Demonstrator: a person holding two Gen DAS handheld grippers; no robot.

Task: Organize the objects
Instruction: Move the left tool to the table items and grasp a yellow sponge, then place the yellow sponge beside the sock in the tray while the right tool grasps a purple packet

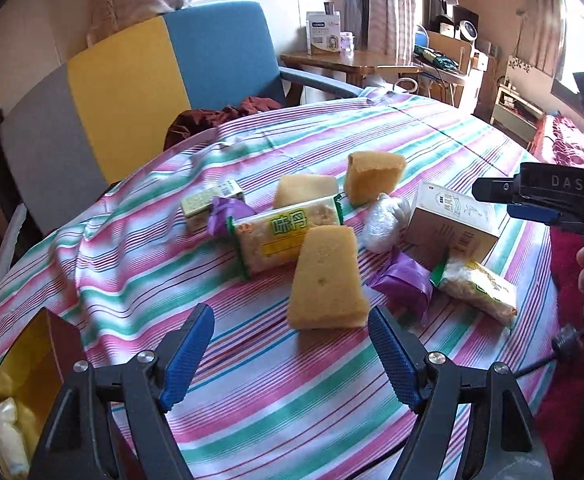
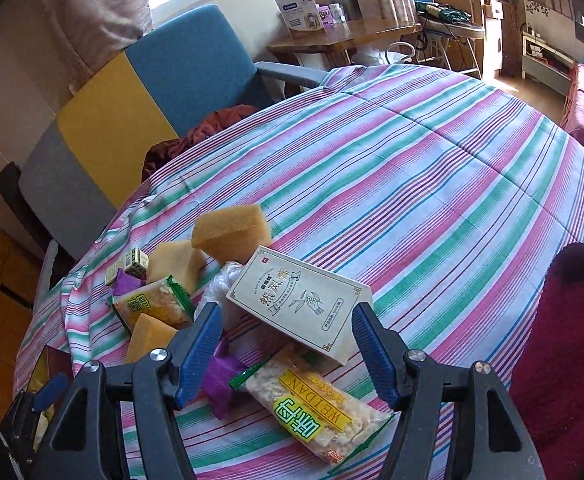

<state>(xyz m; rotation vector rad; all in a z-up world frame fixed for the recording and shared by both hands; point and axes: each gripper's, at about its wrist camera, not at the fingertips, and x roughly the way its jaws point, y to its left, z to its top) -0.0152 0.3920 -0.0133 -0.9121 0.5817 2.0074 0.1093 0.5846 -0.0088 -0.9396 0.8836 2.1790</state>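
— Where is all the stuff?

— In a messy pile on the striped cloth [image 1: 252, 400] over the worktop. There are three yellow sponges. The nearest sponge [image 1: 326, 280] sits just in front of the left gripper [image 1: 292, 354].

— Are its fingers holding anything?

— No. The blue fingers [image 1: 186, 360] are spread wide, with nothing between them.

— And the other one?

— The right gripper [image 2: 286, 354] is spread wide too. It hangs over a snack pack [image 2: 316, 412] that lies on the cloth. A cream box [image 2: 302, 300] is tilted just behind the pack, and a purple wrapper [image 2: 220, 376] is beside it.

— What else is in the pile?

— Another snack pack [image 1: 288, 232], a clear plastic bundle [image 1: 384, 220] and a small green box [image 1: 208, 200].
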